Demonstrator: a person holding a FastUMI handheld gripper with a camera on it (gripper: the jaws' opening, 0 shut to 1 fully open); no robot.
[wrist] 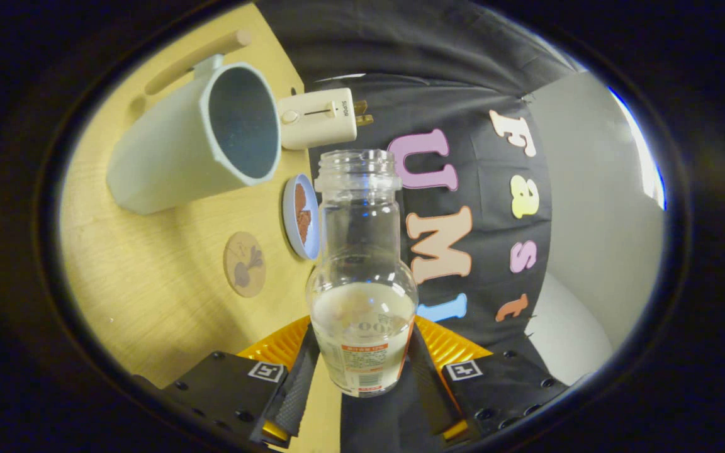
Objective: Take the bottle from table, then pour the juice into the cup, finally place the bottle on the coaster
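A clear bottle (pixel 361 270) with no cap and a little pale juice in its lower part sits between my fingers; my gripper (pixel 360 371) is shut on the bottle's labelled body. The whole view is rolled, so the wooden table (pixel 148 302) stands on edge beside the bottle. A pale blue-grey cup (pixel 192 138) with a handle stands on that table beyond the fingers, its open mouth turned toward the bottle's neck. A round cork coaster (pixel 245 263) with a dark drawing lies on the table between the cup and my fingers.
A small blue dish (pixel 301 217) holding something reddish-brown sits on the table close to the bottle's neck. A cream-coloured plug adapter (pixel 318 117) lies beside the cup's rim. A wooden rod (pixel 199 60) lies behind the cup. Black cloth wall hangs beyond the table's edge.
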